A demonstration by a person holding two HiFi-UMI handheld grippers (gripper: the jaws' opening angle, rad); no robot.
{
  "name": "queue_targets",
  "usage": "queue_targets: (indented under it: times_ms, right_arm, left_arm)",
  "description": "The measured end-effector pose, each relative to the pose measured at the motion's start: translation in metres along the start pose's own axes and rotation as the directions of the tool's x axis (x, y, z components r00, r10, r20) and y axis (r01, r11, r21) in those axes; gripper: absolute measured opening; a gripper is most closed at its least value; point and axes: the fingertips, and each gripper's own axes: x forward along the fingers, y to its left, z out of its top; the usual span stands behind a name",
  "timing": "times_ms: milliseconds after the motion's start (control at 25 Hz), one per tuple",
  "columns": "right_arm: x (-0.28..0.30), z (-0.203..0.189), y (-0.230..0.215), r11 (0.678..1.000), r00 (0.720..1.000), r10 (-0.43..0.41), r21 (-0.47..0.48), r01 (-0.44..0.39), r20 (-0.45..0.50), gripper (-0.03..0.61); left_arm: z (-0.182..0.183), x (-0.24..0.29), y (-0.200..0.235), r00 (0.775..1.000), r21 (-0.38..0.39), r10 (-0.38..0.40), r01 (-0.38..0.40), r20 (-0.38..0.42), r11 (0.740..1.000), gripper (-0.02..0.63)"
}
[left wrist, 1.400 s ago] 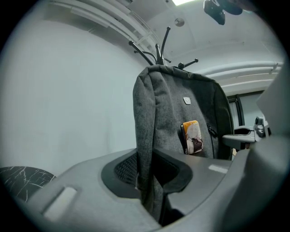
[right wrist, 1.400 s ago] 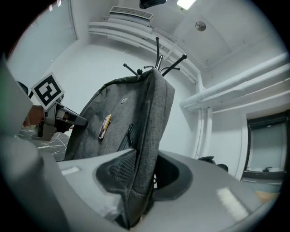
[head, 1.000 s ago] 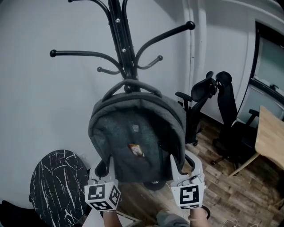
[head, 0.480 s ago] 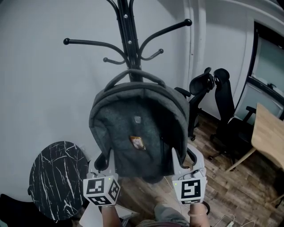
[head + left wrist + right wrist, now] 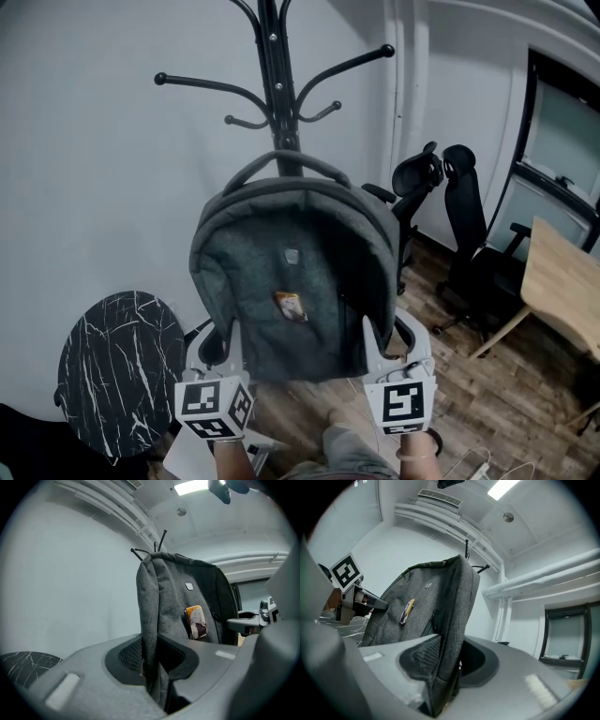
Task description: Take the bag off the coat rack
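A grey backpack [image 5: 291, 281] with a small orange tag on its front hangs in front of the black coat rack [image 5: 278, 84]. Its top handle [image 5: 286, 161] overlaps the rack's pole, and I cannot tell if it still rests on a hook. My left gripper [image 5: 220, 345] is shut on the bag's lower left edge. The fabric [image 5: 152, 620] is pinched between the jaws of that gripper [image 5: 150, 665]. My right gripper [image 5: 386, 342] is shut on the lower right edge, with the bag's side [image 5: 450, 611] clamped in that gripper [image 5: 445, 665].
A round black marble-look table [image 5: 117, 366] stands low at the left. Black office chairs [image 5: 464, 234] and a wooden desk [image 5: 562, 281] are at the right, below a dark window [image 5: 562, 141]. A white wall is behind the rack, and wood flooring lies below.
In the head view the rack's hooks have shifted up and right while the bag stays held between both grippers. The gap between the handle and the small hooks looks slightly larger.
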Motion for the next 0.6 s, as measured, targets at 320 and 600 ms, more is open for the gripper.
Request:
queue_targets:
  times_ms: [320,600]
  right_arm:
    - [-0.028,0.006,0.001,1.0,1.0,0.0,-0.016,0.0,0.009,0.109]
    - [-0.05,0.012,-0.008,1.0,1.0,0.002,-0.014,-0.001,0.027,0.109]
  left_arm:
    - [-0.001,-0.024,-0.01,1.0,-0.013,-0.002,0.002,0.01,1.0,0.069]
    - [0.005,-0.043,-0.026,0.999,-0.014,0.012,-0.012,0.035,1.0,0.069]
